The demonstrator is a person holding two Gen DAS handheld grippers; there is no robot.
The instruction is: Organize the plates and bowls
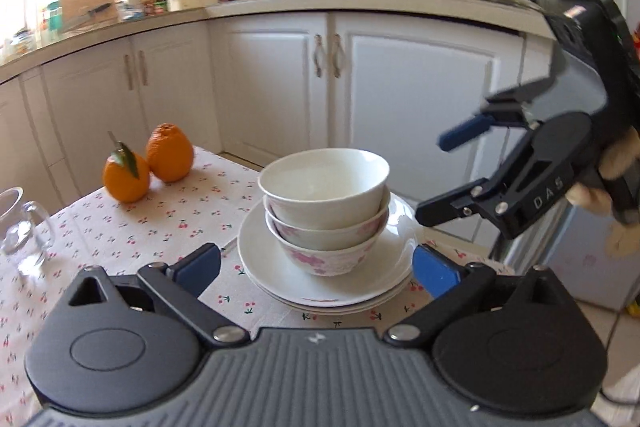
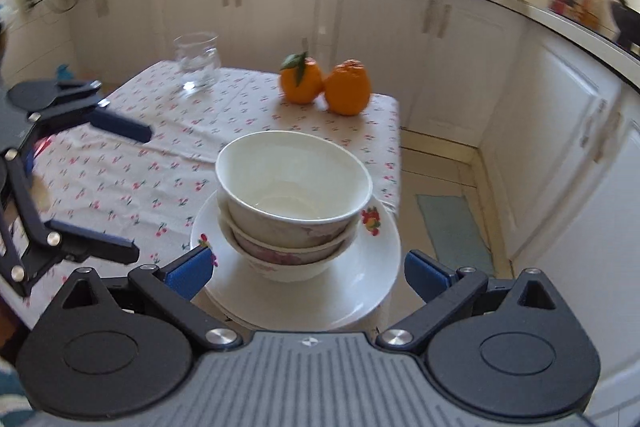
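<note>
Bowls [image 1: 325,205] sit nested three deep on a stack of white plates [image 1: 280,277], and the whole pile stands near the corner of the cherry-print tablecloth [image 1: 132,227], close to two table edges. From where we hold the left gripper [image 1: 316,269], the pile lies straight ahead and slightly below, centred between our blue pads, which stand wide apart and touch nothing. Our right gripper [image 2: 306,273] faces the same pile from the other side, its jaws equally spread and empty, the near plate rim just in front of its fingertips. Both hands look about equally near, so we judge either could lead.

The pile has no long axis; what matters is its height and its roundness, so we would come in level at the plate rim or down over the top bowl's lip.

Room is tight on the right gripper's side, where the plates seem to reach the cloth's edge above the floor. Open cloth stretches toward the two oranges [image 1: 148,163] and the glass jug [image 1: 24,231], well apart from the pile, so we judge that direction safer for any sliding.
</note>
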